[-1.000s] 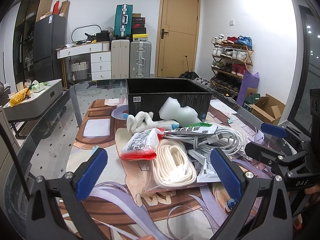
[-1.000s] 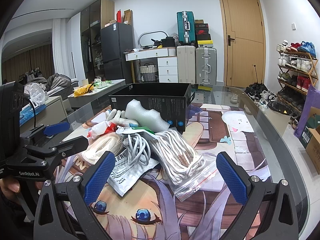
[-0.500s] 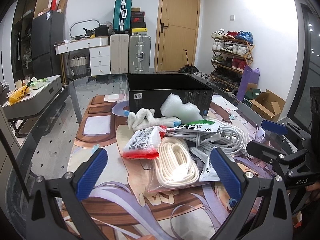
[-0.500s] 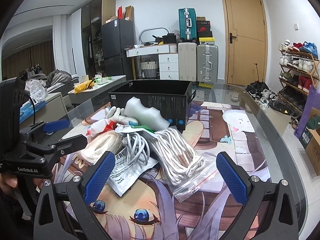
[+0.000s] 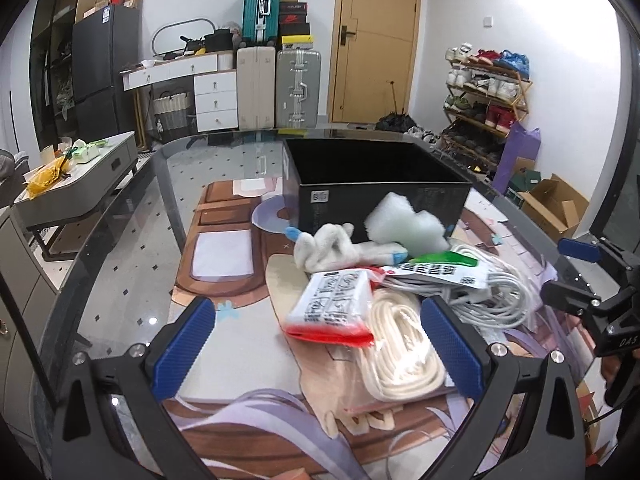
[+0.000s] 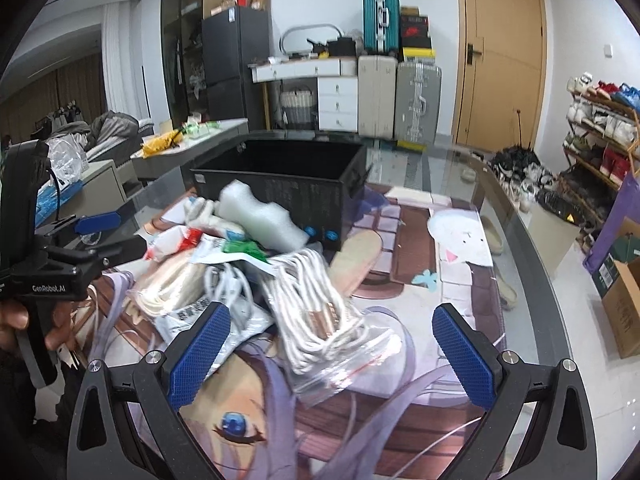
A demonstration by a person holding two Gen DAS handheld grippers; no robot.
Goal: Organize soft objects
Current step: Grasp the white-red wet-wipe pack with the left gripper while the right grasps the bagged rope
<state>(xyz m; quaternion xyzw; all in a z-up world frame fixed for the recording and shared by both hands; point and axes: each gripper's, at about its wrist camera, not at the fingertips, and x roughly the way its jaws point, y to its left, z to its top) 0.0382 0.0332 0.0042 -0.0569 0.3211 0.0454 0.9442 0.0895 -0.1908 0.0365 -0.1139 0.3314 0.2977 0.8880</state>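
**Approach to the soft-object pile: both tools open, nothing grasped**

Since the earlier frames both grippers had advanced toward the pile, and the right wrist view had swung so that the bagged white cord sat closer between its fingers.

1. Left gripper (image 5: 320, 346): fingers stood wide apart and held nothing. The red-and-white packet (image 5: 332, 306) lay just ahead at 12 o'clock, resting on the bagged cream rope (image 5: 402, 346) at 1 o'clock.
2. Right gripper (image 6: 330, 356): fingers stood wide apart and held nothing. The bagged white cord (image 6: 320, 312) lay at 12 o'clock, partly between the blue pads.
3. Location of work items: all lay heaped on the bench (image 5: 132, 280) against the near wall of the black box (image 5: 380, 196). The white foam block (image 5: 404, 226) and the white glove (image 5: 332, 246) sat at the box wall, with the loose white cable (image 5: 496, 300) at 2 o'clock in the left view.

Handling notes (judgement):
- Every item looked light and compliant; none appeared fragile.
- The zip bags looked slick. Grip across the coil bulk, not the flat film edge, or the bag may slide out.
- The foam should compress; close on its narrow waist.
- The loose cable may trail and snag neighbours; take it at the bundled middle.
- The packet overlapped the rope bag; lifting it first should avoid dragging.
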